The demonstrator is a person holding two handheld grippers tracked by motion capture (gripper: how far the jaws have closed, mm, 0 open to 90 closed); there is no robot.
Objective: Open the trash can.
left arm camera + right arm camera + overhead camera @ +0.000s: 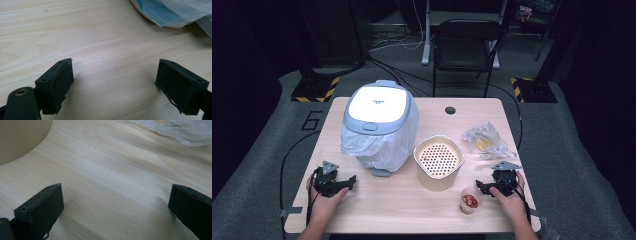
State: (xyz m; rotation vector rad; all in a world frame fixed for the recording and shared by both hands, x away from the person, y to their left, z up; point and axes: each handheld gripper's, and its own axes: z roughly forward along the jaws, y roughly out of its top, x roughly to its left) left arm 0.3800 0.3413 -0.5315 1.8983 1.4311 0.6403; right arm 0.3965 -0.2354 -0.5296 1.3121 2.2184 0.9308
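Observation:
A white and blue-grey lidded bin [379,125] lined with a clear bag stands at the table's back left; its base edge [165,15] shows in the left gripper view. A beige pot with a perforated insert [438,161] sits mid-table, its side [20,137] seen in the right gripper view. A small cup of red bits [469,200] stands near the front right. My left gripper [343,184] [113,85] rests on the table at front left, open and empty. My right gripper [484,188] [115,212] rests at front right beside the cup, open and empty.
A crumpled clear plastic bag [487,140] [180,131] lies at the right of the light wooden table [402,210]. A round cable hole [450,110] is near the far edge. A black folding chair [464,47] stands behind the table.

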